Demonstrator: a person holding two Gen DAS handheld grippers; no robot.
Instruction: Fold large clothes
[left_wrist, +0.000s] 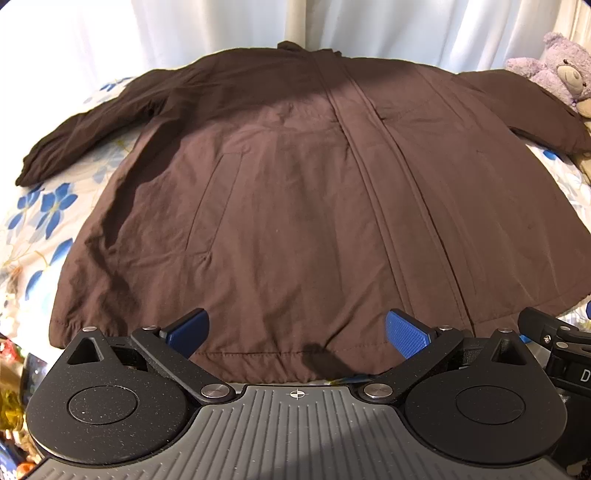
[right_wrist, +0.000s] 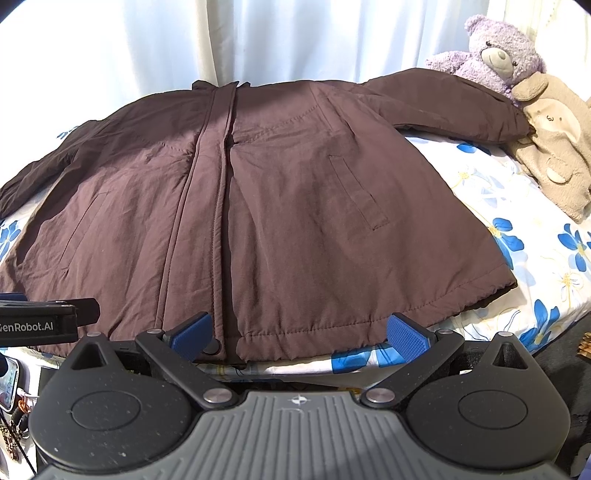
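A large dark brown jacket (left_wrist: 295, 192) lies spread flat, front up, on a bed with a white sheet with blue flowers (left_wrist: 40, 206). Its collar is at the far side and both sleeves stretch outward. It also shows in the right wrist view (right_wrist: 280, 206). My left gripper (left_wrist: 297, 332) is open and empty, just above the jacket's near hem, left of the front placket. My right gripper (right_wrist: 299, 332) is open and empty at the near hem, on the jacket's right half. The right gripper's body (left_wrist: 554, 339) shows at the right edge of the left wrist view.
A purple teddy bear (right_wrist: 491, 51) and a beige plush toy (right_wrist: 554, 140) sit at the bed's far right, touching the right sleeve. White curtains (right_wrist: 147, 44) hang behind the bed. Clutter (left_wrist: 11, 369) lies beyond the bed's near left edge.
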